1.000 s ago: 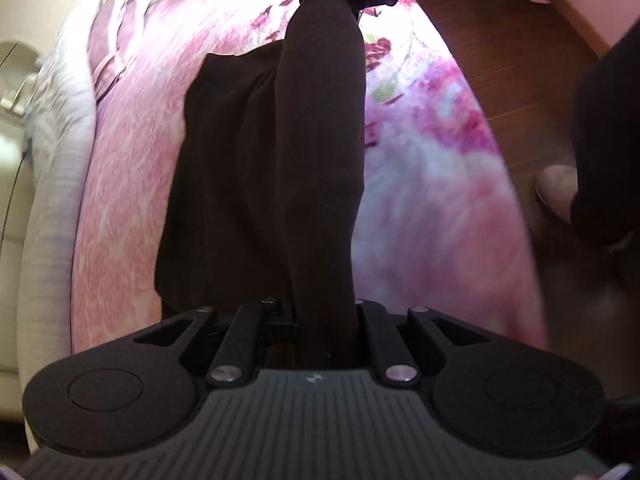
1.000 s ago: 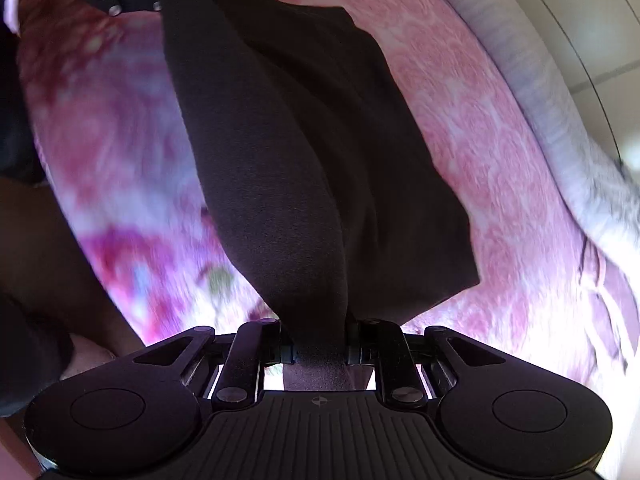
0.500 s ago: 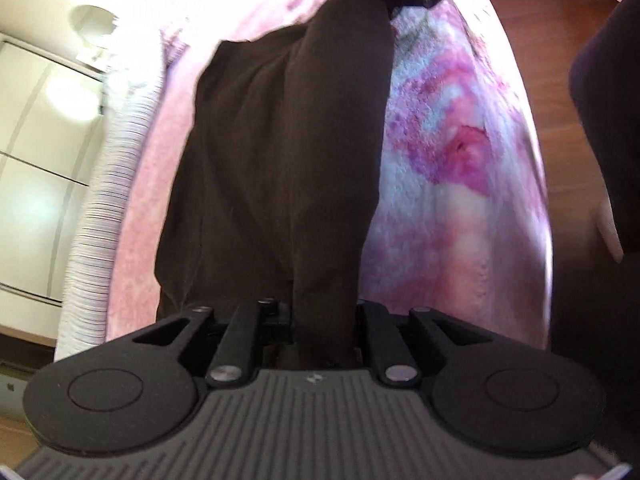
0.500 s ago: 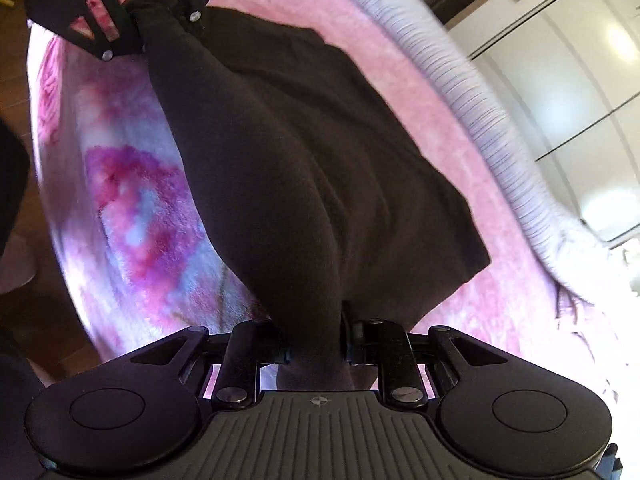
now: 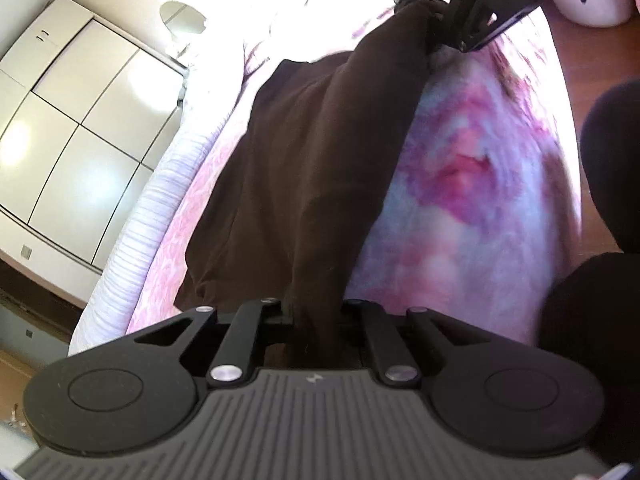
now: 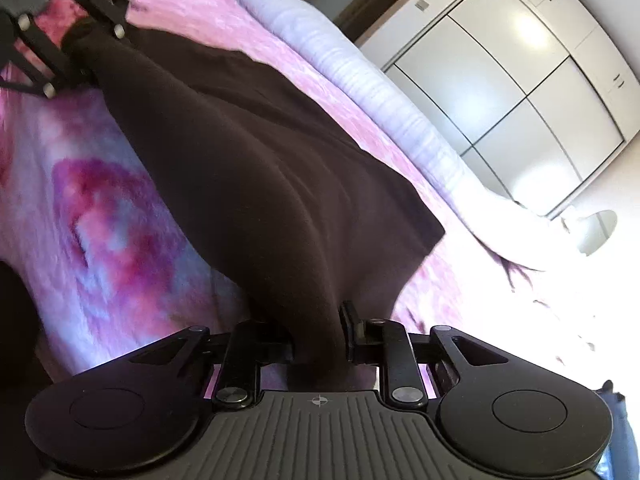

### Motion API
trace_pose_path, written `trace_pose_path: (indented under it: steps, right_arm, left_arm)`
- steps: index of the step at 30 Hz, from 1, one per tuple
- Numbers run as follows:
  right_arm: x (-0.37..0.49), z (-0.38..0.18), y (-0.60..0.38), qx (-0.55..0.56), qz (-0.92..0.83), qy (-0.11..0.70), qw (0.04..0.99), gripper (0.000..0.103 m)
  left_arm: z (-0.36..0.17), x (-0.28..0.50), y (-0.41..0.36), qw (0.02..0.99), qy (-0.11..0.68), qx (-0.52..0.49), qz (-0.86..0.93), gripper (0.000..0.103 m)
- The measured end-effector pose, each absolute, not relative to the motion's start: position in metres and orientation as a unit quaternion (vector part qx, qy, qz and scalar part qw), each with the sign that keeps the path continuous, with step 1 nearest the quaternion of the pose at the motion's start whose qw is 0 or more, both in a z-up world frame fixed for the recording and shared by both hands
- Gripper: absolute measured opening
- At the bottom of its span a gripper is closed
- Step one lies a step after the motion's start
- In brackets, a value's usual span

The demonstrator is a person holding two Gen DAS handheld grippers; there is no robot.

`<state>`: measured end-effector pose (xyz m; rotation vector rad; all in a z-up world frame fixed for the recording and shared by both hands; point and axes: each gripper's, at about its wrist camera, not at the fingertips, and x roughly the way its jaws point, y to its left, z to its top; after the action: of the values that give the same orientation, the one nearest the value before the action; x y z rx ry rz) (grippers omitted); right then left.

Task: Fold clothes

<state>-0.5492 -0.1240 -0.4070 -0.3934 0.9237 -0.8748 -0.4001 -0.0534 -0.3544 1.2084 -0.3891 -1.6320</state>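
A dark brown garment [image 5: 304, 176] hangs stretched between my two grippers above a pink floral bed cover [image 5: 472, 184]. My left gripper [image 5: 316, 320] is shut on one end of its near edge. My right gripper [image 6: 320, 340] is shut on the other end. The rest of the garment [image 6: 280, 168] droops onto the bed on the side towards the wardrobe. Each gripper shows in the other's view, the right one in the left wrist view [image 5: 436, 20] and the left one in the right wrist view [image 6: 76, 48], both clamped on the cloth.
A white ribbed blanket [image 5: 132, 240] lies along the bed's far side. White wardrobe doors [image 6: 520, 72] stand behind it. Wooden floor [image 5: 592, 64] runs along the near side of the bed. A person's dark clothing [image 5: 608, 280] is at the right edge.
Both grippers have risen and tilted with the garment, lifting its held edge. The wardrobe has come into view in both cameras. Both stay clamped.
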Motion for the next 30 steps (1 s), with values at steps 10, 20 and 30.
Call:
trace_pose_path:
  steps: [10,20,30]
  right_arm:
    - [-0.567,-0.357,-0.073,-0.11,-0.454,0.414,0.781,0.024]
    - [-0.531,-0.305,-0.12,0.041,-0.403,0.292,0.866,0.041]
    - [-0.468,-0.32,-0.232,0.025,-0.339,0.354,0.871,0.041]
  left_arm:
    - [-0.306,-0.347,-0.01,0.546,-0.001,0.419,-0.726,0.017]
    - [-0.252,-0.275,-0.092,0.567,0.162,0.243,-0.77,0.017]
    - [-0.296,-0.286,-0.229,0.517,0.178,0.306,-0.779,0.018]
